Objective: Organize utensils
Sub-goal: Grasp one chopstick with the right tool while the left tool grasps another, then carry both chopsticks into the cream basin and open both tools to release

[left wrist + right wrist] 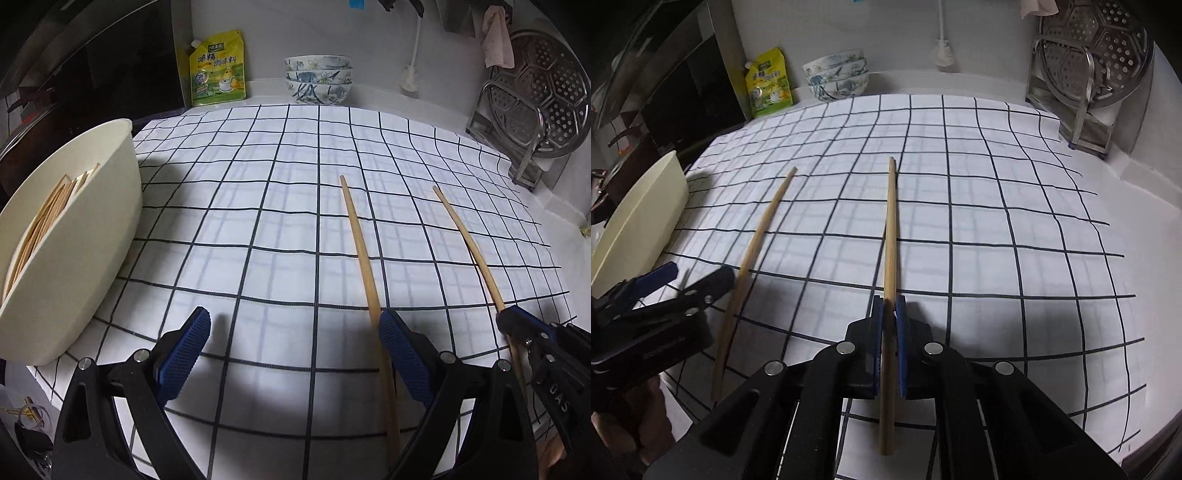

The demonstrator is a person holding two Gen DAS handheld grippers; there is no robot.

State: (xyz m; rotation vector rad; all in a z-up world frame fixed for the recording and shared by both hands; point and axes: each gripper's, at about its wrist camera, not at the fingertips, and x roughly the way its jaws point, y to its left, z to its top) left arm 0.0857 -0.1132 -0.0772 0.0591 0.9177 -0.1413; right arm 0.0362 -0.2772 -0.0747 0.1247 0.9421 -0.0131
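My right gripper (889, 328) is shut on a wooden chopstick (891, 229), which points away over the checked cloth (997, 221). The left wrist view shows that same gripper (508, 325) at the right edge, clamping the held chopstick (469, 251). A second chopstick (356, 236) lies flat on the cloth, its near part running under my left gripper's right finger (402, 354). My left gripper (295, 350) is open and holds nothing; the right wrist view has it (696, 275) just left of the lying chopstick (757, 240). A cream bin (110, 221) at the left holds several chopsticks (44, 218).
Stacked patterned bowls (317, 79) and a yellow seasoning pouch (218, 70) stand at the back wall. A metal steamer plate on a rack (535, 107) stands at the back right. A dark stove surface (110, 74) borders the cloth on the left. Keys (29, 413) lie at the near left.
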